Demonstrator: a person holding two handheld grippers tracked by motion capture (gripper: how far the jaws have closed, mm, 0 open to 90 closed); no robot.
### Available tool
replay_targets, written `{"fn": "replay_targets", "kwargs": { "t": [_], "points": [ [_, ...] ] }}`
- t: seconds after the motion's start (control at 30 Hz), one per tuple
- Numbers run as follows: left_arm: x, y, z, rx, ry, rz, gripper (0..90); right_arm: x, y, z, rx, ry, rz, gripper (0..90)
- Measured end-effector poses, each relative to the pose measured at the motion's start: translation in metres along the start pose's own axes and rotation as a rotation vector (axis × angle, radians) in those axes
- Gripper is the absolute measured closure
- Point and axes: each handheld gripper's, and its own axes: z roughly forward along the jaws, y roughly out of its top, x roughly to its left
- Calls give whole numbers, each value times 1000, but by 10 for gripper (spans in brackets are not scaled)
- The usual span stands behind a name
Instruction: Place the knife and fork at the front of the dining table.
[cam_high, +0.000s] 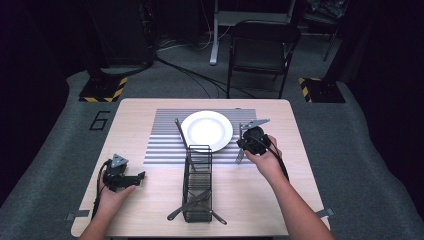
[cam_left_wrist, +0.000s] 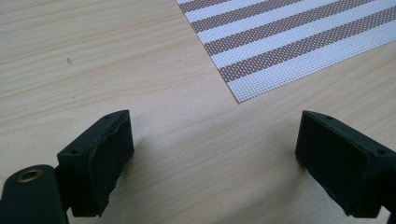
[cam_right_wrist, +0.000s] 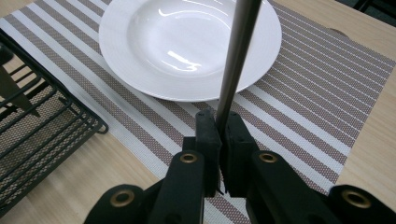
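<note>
Near the placemat's (cam_high: 165, 140) right edge, beside plate (cam_right_wrist: 187, 46): right gripper (cam_right_wrist: 218, 135) clamped on a metal utensil handle (cam_right_wrist: 236, 60) (left gripper (cam_left_wrist: 215, 158) wide open, holding nothing).

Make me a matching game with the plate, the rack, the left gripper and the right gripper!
Things:
1. plate
2. rack
3. left gripper
4. right gripper

States:
A. jaws wide open over bare table
B. shut on a metal utensil handle
C. white, on the striped mat
D. black wire, holding cutlery

Pairs: 1-C, 2-D, 3-A, 4-B
</note>
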Motion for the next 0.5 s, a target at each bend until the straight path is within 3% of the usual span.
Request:
{"fn": "replay_targets", "kwargs": {
  "t": [0.2, 0.5],
  "points": [
    [0, 0, 0, 0, 0, 0, 111, -4, -4, 9, 16, 0, 4, 871],
    [0, 0, 0, 0, 0, 0, 111, -11, -2, 19, -11, -1, 34, 864]
  ]
}}
